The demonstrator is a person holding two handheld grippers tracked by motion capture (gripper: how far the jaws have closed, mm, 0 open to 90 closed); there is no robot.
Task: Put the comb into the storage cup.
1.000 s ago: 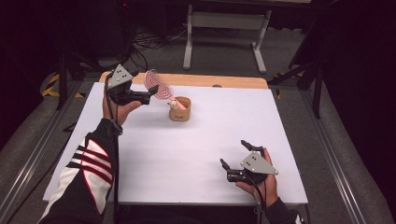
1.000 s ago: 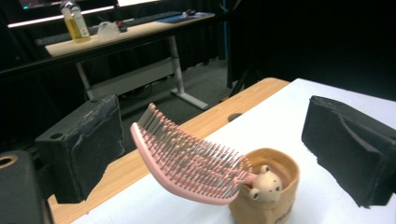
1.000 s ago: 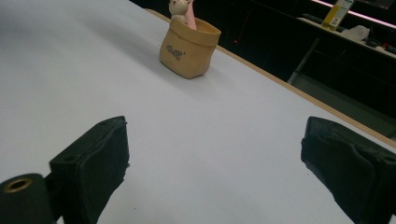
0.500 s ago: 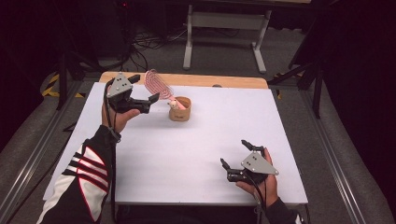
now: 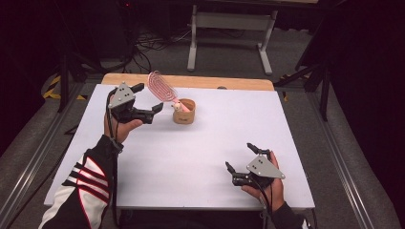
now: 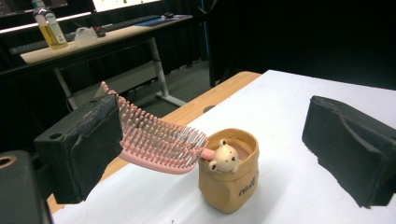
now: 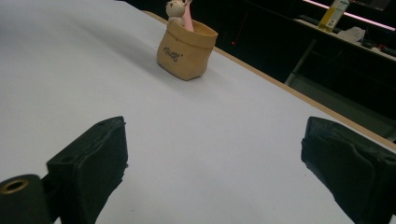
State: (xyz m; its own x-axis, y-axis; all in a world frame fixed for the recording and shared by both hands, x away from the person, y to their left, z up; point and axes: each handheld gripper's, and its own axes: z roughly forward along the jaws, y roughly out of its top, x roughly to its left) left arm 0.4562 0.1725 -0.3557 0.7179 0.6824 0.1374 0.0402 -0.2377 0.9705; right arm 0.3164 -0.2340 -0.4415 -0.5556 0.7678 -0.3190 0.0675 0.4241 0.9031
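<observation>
Left gripper [image 5: 145, 100] now off the hairbrush [image 5: 161, 87], fingers apart; right gripper's [image 5: 241, 157] likewise.

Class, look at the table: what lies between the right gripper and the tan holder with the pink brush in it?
Nothing: the high view shows bare white table between the right gripper and the tan holder; the right gripper view shows it too.

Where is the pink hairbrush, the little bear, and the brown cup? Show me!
pink hairbrush [image 6: 159, 142], left gripper view, on its bristled head.
little bear [image 6: 224, 157], left gripper view, on its face at the cup's rim.
brown cup [image 5: 184, 116], high view, on its front wall.
</observation>
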